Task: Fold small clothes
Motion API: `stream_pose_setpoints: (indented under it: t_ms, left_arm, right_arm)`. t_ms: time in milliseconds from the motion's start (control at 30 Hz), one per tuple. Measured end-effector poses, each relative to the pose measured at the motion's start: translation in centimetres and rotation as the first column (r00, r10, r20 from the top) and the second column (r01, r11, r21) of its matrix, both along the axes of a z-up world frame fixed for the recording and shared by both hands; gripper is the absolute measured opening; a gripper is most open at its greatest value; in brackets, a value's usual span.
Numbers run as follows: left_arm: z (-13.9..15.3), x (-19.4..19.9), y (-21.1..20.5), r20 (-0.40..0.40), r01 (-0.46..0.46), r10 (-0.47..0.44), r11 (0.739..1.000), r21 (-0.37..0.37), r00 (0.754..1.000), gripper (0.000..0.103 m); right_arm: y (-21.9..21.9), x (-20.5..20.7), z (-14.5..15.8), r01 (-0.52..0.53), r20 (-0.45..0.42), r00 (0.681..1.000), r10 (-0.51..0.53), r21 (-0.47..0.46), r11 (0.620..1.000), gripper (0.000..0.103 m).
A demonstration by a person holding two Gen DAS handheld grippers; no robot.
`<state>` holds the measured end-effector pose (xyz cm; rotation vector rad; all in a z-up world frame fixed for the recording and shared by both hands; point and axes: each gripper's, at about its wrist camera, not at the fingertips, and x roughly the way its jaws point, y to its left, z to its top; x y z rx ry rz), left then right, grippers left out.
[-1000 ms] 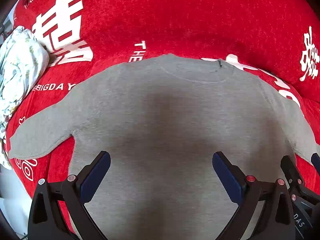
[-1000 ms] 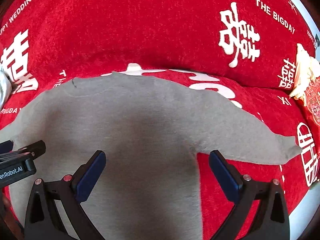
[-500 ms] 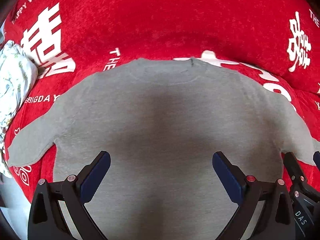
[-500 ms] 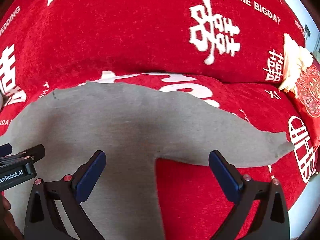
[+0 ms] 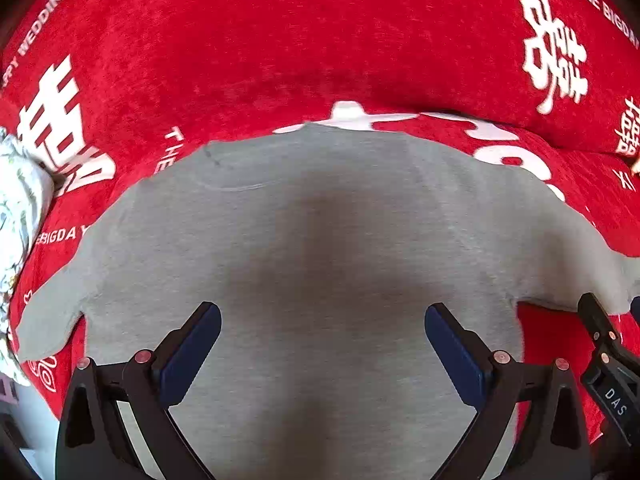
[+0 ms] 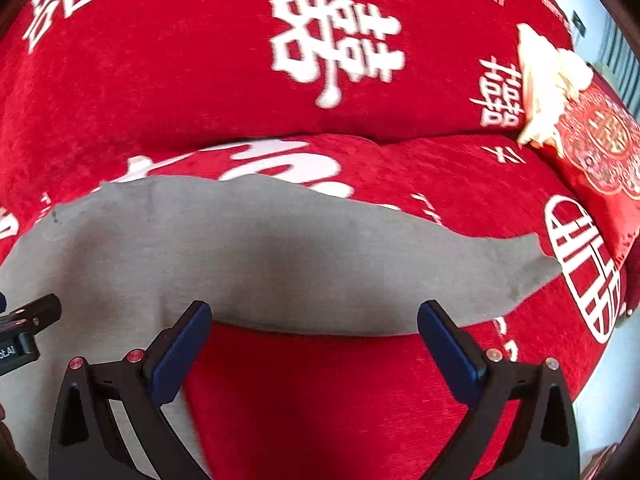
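Sofa wore red chenille cover with white double-happiness characters and "THE BIGDAY" lettering. Red embroidered cushion sat at right end, cream cloth behind it. White floral bundle lay at left end. Daylight fell bright at right.

plain grey sweater on a red sofa cover printed with white characters; left of the sweater, white floral cloth; right of it, red gold-patterned cushion.
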<state>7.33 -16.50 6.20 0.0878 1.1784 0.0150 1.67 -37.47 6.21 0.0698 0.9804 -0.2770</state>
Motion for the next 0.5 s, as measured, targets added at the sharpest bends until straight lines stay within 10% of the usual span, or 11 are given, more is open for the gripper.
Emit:
stream_pose_setpoints:
  t_ms: [500]
  left_arm:
    - [-0.9, 0.8, -6.4, -0.003, 0.089, -0.089, 0.996, 0.01, 0.996, 0.102]
  right_arm:
    - [-7.2, -0.9, -0.9, 0.114, -0.006, 0.993, -0.114, -0.01, 0.993, 0.103]
